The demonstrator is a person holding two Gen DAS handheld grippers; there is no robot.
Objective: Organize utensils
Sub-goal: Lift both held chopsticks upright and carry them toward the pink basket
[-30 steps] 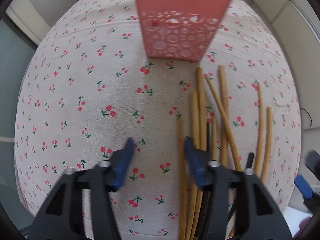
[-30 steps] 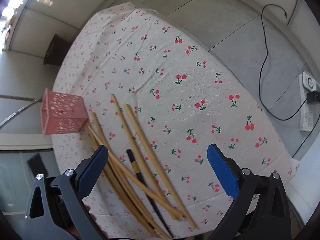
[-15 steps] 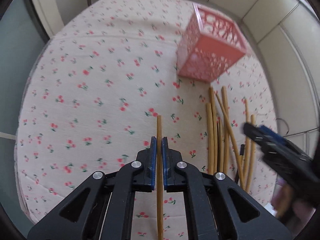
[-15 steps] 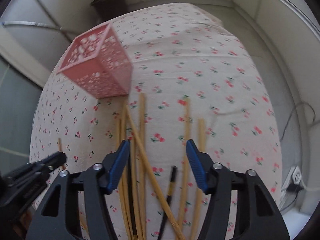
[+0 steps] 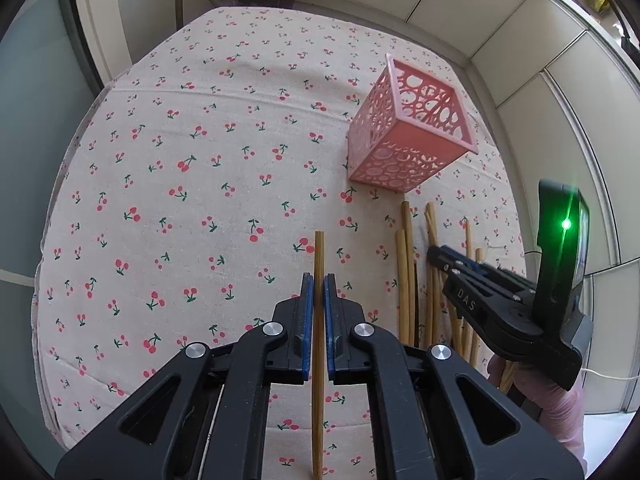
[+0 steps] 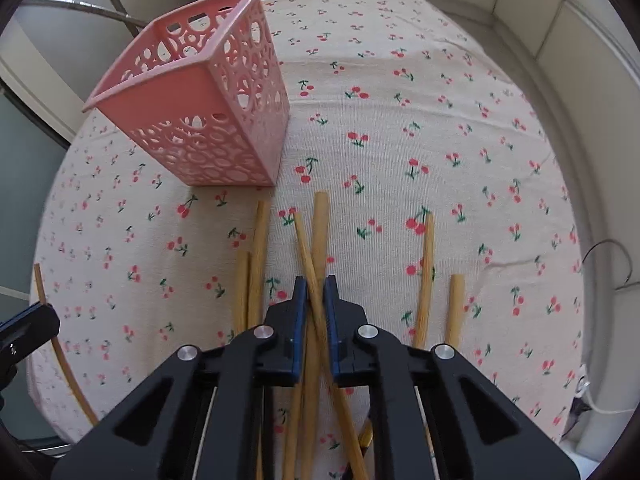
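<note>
My left gripper [image 5: 319, 280] is shut on one bamboo chopstick [image 5: 319, 252], held above the cherry-print tablecloth, left of the pile. The pink perforated holder [image 5: 404, 136] stands upright ahead and to the right; it also shows in the right wrist view [image 6: 200, 112]. My right gripper [image 6: 315, 282] is shut on a thin slanted bamboo chopstick [image 6: 306, 248] lying in the pile of several chopsticks [image 6: 256, 248]. The right gripper shows in the left wrist view [image 5: 436, 254] over that pile. The left-held chopstick [image 6: 38, 284] shows at the left edge.
Two more chopsticks [image 6: 426, 272] lie apart to the right on the tablecloth [image 6: 400, 120]. A dark chopstick lies partly hidden under my right gripper. The table edge is near at the left and right; a cable [image 6: 608, 264] hangs off the right side.
The left gripper closed on a chopstick and lifted it away from the pile. The right gripper swung over the pile, dropped onto it and closed on a slanted chopstick.
</note>
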